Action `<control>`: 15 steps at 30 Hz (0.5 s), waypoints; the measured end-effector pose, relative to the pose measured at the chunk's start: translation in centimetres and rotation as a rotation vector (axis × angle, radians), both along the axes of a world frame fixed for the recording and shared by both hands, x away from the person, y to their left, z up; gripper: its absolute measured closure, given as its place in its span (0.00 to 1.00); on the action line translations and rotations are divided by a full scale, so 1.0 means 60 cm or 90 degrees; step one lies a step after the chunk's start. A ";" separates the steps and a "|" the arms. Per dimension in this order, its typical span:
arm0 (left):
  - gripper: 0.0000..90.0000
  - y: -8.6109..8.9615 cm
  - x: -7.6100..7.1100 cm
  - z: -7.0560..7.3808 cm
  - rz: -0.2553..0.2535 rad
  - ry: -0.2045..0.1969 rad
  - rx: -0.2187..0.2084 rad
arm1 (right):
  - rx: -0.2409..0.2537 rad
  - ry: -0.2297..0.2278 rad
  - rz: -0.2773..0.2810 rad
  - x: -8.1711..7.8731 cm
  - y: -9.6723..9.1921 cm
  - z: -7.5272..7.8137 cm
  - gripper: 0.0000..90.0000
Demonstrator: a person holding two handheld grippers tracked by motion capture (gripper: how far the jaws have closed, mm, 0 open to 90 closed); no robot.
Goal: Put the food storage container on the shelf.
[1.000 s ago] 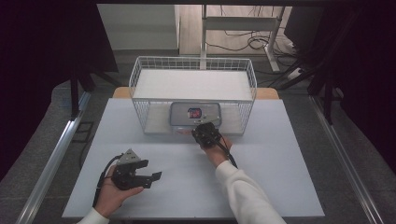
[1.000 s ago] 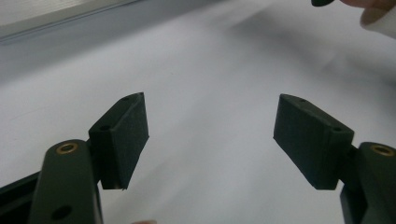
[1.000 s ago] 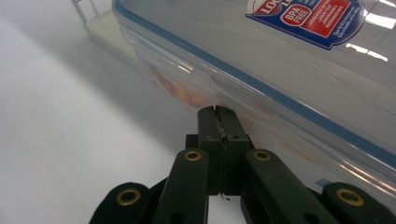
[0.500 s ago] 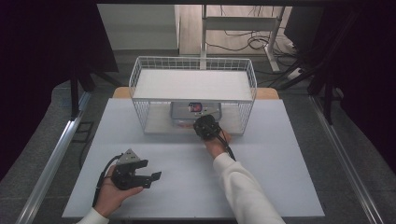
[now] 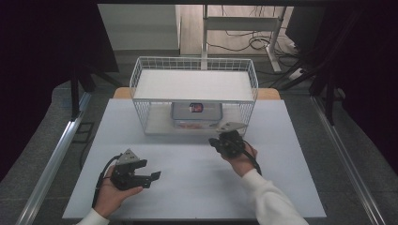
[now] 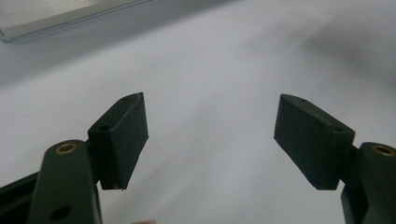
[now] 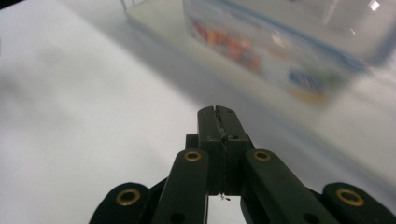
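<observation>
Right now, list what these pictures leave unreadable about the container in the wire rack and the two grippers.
- Container: high view, its front sits behind the wire rack mesh and top shelf; contents unclear.
- Container label: right gripper view, too blurred to read; the top edge cuts the box off.
- Right gripper: high view, jaw tips too small and dark to judge.
- Left gripper: left gripper view, table ahead blurred.

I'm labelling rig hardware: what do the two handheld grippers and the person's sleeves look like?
Both the left gripper and the right gripper are black, each topped by a grey three-cornered plate and trailing a black cable. Their fingers are dark blocky pads on arms with brass-coloured rivets. The sleeves are white.
</observation>
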State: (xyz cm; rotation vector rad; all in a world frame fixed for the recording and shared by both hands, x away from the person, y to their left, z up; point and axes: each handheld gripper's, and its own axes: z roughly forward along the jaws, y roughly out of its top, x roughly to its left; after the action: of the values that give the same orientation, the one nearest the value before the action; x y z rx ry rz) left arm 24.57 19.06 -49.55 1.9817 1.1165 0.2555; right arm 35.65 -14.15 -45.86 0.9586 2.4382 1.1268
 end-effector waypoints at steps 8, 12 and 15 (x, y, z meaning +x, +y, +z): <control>0.29 -0.005 0.001 -0.003 0.002 0.001 0.011 | -0.026 0.000 0.015 -0.096 -0.121 -0.009 0.98; 0.29 -0.007 0.003 -0.004 0.007 0.002 0.015 | -0.017 0.036 -0.009 -0.132 -0.181 -0.028 0.98; 0.29 -0.008 0.002 -0.005 0.012 0.002 0.016 | -0.025 0.035 -0.019 -0.144 -0.200 -0.033 0.98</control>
State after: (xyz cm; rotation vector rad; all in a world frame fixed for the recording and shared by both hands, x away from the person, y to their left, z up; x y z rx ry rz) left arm 24.68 18.58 -49.83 1.9950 1.1385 0.2778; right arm 27.01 -26.14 -47.81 1.0240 2.4703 1.0514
